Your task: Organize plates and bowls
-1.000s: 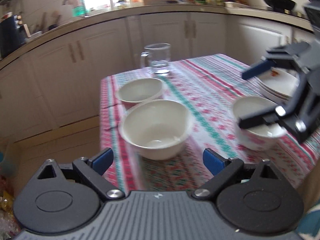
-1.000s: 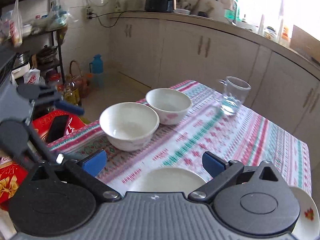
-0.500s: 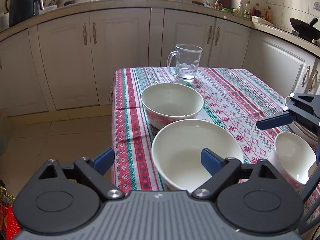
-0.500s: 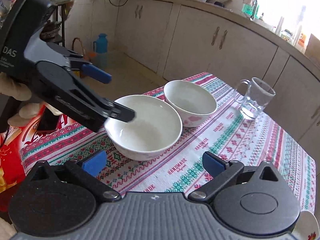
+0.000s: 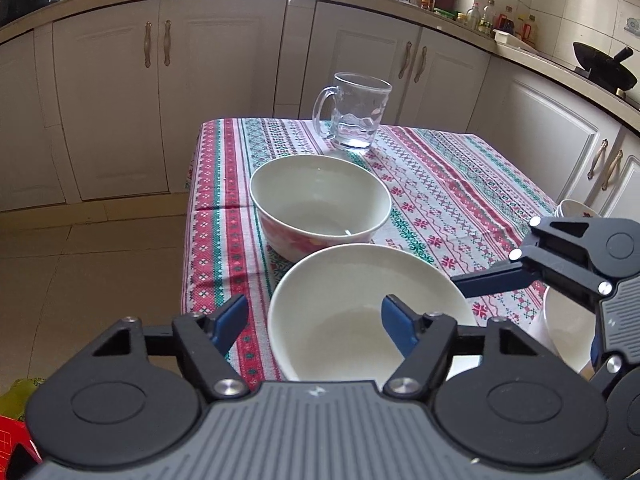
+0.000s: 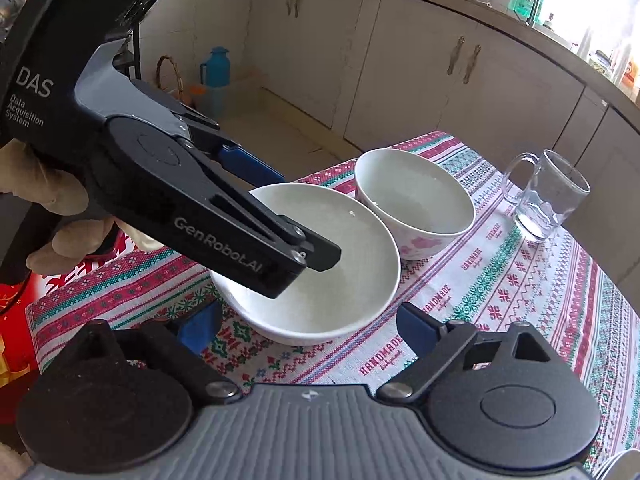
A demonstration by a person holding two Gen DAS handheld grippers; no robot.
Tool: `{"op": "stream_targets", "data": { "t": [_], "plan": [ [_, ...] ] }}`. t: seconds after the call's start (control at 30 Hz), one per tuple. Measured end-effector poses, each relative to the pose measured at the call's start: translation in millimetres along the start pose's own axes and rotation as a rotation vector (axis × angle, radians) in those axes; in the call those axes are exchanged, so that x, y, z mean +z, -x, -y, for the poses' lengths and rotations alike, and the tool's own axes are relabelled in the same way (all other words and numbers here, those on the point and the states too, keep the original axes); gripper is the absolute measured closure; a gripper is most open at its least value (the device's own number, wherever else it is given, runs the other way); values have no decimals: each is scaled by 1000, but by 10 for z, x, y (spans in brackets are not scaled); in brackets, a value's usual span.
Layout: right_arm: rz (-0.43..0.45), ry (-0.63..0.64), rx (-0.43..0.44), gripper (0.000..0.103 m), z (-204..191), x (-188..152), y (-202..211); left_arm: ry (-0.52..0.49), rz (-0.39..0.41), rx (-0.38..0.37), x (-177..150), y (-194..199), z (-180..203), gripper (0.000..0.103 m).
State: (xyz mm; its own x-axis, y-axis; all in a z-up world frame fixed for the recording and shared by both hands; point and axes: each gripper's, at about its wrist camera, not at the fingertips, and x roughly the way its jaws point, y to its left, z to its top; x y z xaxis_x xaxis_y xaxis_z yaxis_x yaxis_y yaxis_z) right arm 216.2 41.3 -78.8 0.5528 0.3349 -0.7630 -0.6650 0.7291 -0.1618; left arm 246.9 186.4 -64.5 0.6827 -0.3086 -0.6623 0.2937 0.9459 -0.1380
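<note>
A large white bowl (image 5: 372, 308) (image 6: 320, 280) sits near the table's front left corner. A pink-flowered bowl (image 5: 320, 204) (image 6: 416, 204) stands just behind it. My left gripper (image 5: 314, 324) (image 6: 302, 218) straddles the large bowl's rim, one pad inside and one outside. Its jaws are closing and a gap still shows at the outer pad. My right gripper (image 6: 308, 330) (image 5: 560, 264) hovers over a small white bowl (image 5: 568, 328) at the right. Its jaws are closing too, and that bowl is hidden in the right wrist view.
A glass mug (image 5: 354, 112) (image 6: 548, 196) stands at the far side of the striped tablecloth (image 5: 440, 200). Stacked plates (image 5: 576, 208) lie at the right edge. White cabinets (image 5: 120, 100) ring the room. A gloved hand (image 6: 40, 184) holds the left gripper.
The left gripper came in over the large bowl and narrowed its jaws around the rim. The right gripper sank lower and forward, and its jaws narrowed a little.
</note>
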Motion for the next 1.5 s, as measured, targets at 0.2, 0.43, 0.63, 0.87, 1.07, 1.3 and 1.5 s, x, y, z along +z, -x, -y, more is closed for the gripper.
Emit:
{"op": "stream_targets", "data": {
  "t": [0.2,0.43,0.63,0.87,1.07,1.3,1.5],
  "plan": [
    [-5,-12,22,17,22,6,-34,8,-11,-14,5,-29,-25,37],
    [-5,-14,27,17,37,8,-49,12,-19,-27,-2,-66,-24,40],
    [-3,-13,28,17,53,7,-76,9,-16,-40,18,-64,-15,43],
    [1,-13,32,17,52,4,-93,1,-15,-47,37,-63,10,44],
    [0,-15,33,17,42,8,-73,2,-13,-46,38,-11,21,45],
    [11,-15,41,17,45,13,62,-7,-7,-40,73,111,133,45],
    [22,-22,44,17,62,-29,244,-22,-4,-39,108,222,297,44]
  ]
}}
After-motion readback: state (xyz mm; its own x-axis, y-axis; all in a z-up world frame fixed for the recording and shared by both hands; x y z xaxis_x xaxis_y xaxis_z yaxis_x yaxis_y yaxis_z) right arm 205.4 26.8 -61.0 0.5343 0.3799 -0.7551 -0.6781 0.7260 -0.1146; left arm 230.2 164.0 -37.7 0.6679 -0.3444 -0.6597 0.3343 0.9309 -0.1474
